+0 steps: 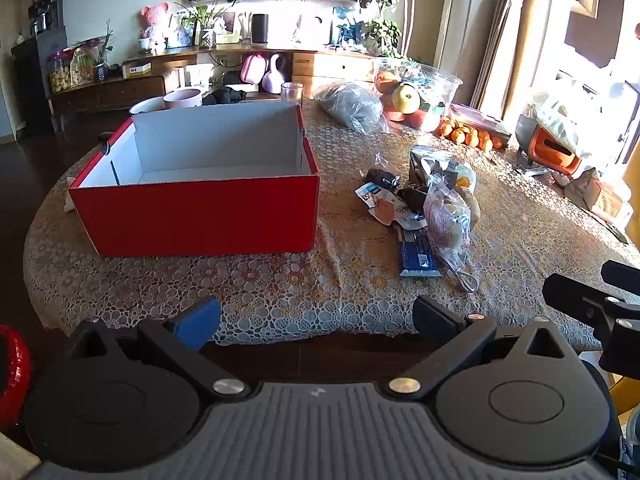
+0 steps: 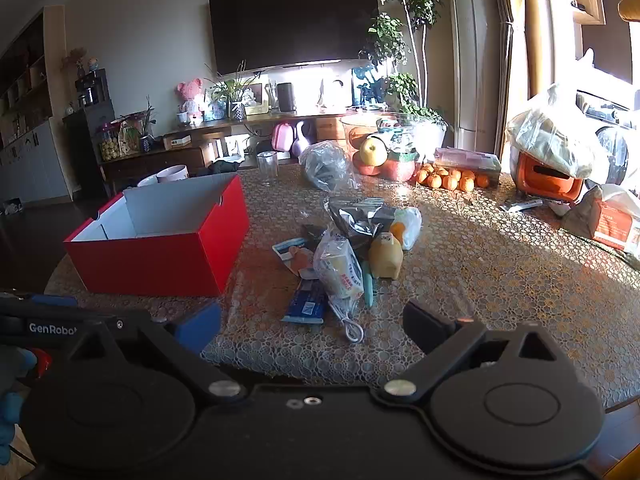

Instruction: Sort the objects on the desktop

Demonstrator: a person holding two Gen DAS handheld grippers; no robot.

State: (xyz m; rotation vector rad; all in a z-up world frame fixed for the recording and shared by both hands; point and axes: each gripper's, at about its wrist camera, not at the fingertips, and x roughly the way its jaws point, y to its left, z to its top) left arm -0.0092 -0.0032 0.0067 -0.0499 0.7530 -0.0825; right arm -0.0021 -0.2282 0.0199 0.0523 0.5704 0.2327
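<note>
An open red box (image 1: 200, 212) with a white inside stands on the lace-covered table (image 1: 280, 292), at the left in both views (image 2: 160, 256). To its right lies a heap of small packets: a blue bar (image 1: 418, 256) (image 2: 306, 306), a clear bag with a white cable (image 1: 448, 216) (image 2: 340, 272), a silver pouch (image 2: 354, 220) and a yellow bottle (image 2: 386, 256). My left gripper (image 1: 316, 322) hangs open over the table's near edge with nothing between its fingers. Just as wide open and bare, my right gripper (image 2: 312, 326) sits in front of the heap.
At the table's far side stand a glass (image 2: 267, 166), a grey plastic bag (image 2: 326, 166), a bowl of fruit (image 2: 380, 152) and several oranges (image 2: 450, 180). An orange appliance (image 2: 548, 180) and wrapped bags sit at the right. A sideboard and TV stand behind.
</note>
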